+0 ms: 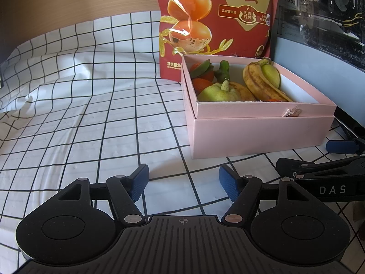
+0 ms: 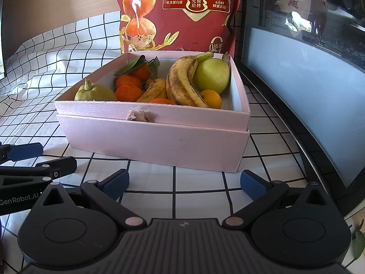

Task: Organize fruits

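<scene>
Both claws, left claw (image 1: 183,182) and right claw (image 2: 184,183), are hovering spread open and empty over the checked surface (image 2: 198,182) just before the pink box (image 2: 155,141). Inside it, the speckled banana (image 2: 180,84) is lying curved, stem pointing back-right against a pear (image 2: 212,75). It looks soft and easily bruised; I'd pinch gently across its middle.
</scene>
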### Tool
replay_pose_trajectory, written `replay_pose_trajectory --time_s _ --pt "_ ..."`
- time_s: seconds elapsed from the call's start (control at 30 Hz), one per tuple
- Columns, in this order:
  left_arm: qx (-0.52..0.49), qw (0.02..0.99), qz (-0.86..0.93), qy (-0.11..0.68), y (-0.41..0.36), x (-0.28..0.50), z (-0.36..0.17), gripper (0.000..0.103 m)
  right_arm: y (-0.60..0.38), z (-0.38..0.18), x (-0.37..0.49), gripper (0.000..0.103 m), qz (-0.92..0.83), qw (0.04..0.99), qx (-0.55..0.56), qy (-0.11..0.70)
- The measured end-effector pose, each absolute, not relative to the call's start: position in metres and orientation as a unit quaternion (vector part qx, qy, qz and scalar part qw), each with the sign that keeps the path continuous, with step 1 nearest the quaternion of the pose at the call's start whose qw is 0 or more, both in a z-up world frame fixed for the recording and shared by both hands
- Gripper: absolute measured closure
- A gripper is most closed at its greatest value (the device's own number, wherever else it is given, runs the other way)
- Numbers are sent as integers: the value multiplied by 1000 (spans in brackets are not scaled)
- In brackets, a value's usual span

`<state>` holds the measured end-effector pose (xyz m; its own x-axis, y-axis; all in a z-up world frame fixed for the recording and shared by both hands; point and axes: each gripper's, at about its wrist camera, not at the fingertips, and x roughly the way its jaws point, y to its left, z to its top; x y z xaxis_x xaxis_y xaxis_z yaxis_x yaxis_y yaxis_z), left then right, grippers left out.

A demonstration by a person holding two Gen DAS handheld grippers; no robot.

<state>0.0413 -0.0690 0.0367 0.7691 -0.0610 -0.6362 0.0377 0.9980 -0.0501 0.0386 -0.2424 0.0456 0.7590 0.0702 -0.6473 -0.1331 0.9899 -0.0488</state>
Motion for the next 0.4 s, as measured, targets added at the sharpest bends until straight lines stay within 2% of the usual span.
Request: replay_pose_trajectory --time_s 0.4 --pt "-18 940 -26 339 -69 41 37 29 -242 46 39 0 54 937 -46 343"
